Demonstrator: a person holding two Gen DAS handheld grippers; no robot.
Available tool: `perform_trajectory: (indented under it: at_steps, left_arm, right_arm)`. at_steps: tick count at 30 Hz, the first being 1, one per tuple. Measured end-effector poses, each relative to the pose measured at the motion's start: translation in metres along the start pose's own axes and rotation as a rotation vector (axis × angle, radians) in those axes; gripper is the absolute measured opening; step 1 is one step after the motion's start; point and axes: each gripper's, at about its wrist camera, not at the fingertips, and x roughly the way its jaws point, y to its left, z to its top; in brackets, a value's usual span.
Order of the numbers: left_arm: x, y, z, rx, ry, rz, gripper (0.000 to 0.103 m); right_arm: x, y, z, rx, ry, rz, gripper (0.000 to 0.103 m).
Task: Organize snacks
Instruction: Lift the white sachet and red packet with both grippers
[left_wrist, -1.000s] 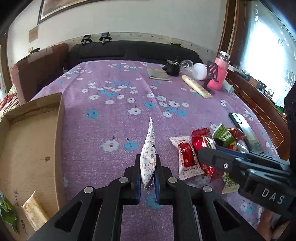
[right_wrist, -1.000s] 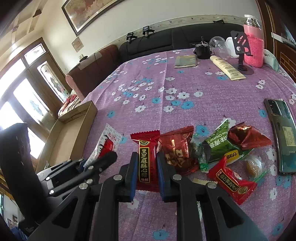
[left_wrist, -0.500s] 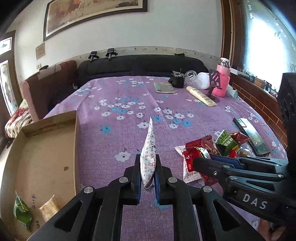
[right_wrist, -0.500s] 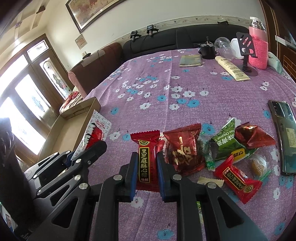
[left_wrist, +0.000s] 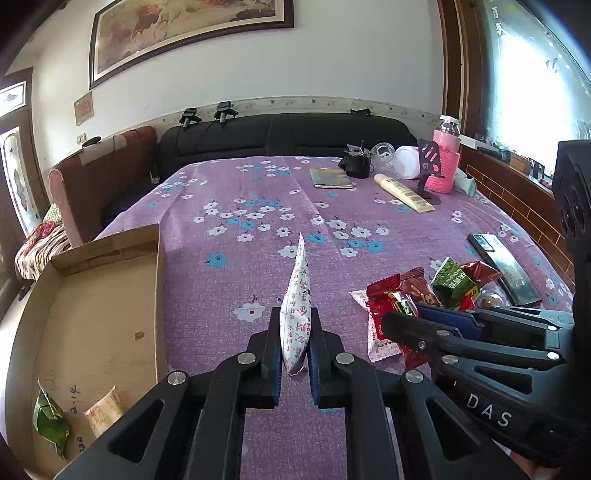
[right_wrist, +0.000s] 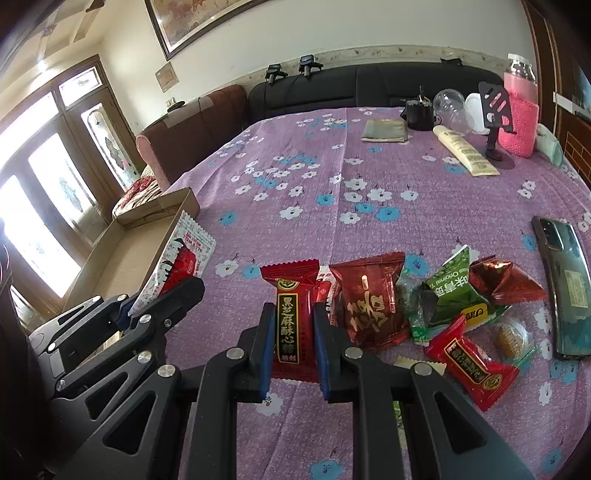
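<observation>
My left gripper (left_wrist: 294, 334) is shut on a white snack packet with red print (left_wrist: 296, 306), held edge-on above the purple floral cloth; the packet also shows in the right wrist view (right_wrist: 181, 258). My right gripper (right_wrist: 292, 325) is shut on a red candy packet with a black label (right_wrist: 293, 314), held above the cloth. A pile of snacks lies on the cloth: a dark red packet (right_wrist: 369, 299), a green packet (right_wrist: 452, 286), a red packet (right_wrist: 472, 363). An open cardboard box (left_wrist: 92, 310) lies at the left, holding a green packet (left_wrist: 50, 422) and a tan one (left_wrist: 105, 410).
A phone (right_wrist: 565, 280) lies right of the snack pile. At the far end stand a pink bottle (right_wrist: 519, 107), a phone stand (right_wrist: 495, 122), a cream tube (right_wrist: 463, 149), a booklet (right_wrist: 386, 131) and a black cup (right_wrist: 419, 110). A dark sofa (left_wrist: 280, 136) is behind.
Both grippers have risen with their packets, so more of the wall and room shows. The left gripper has moved nearer the box, showing more of its inside.
</observation>
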Motion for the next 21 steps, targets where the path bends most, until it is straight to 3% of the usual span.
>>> perform_trajectory:
  at_steps: [21]
  left_arm:
    - [-0.0062, 0.0011, 0.0006, 0.003, -0.028, 0.017, 0.01]
  right_arm:
    - [-0.0068, -0.0005, 0.0014, -0.001, -0.044, 0.001, 0.018]
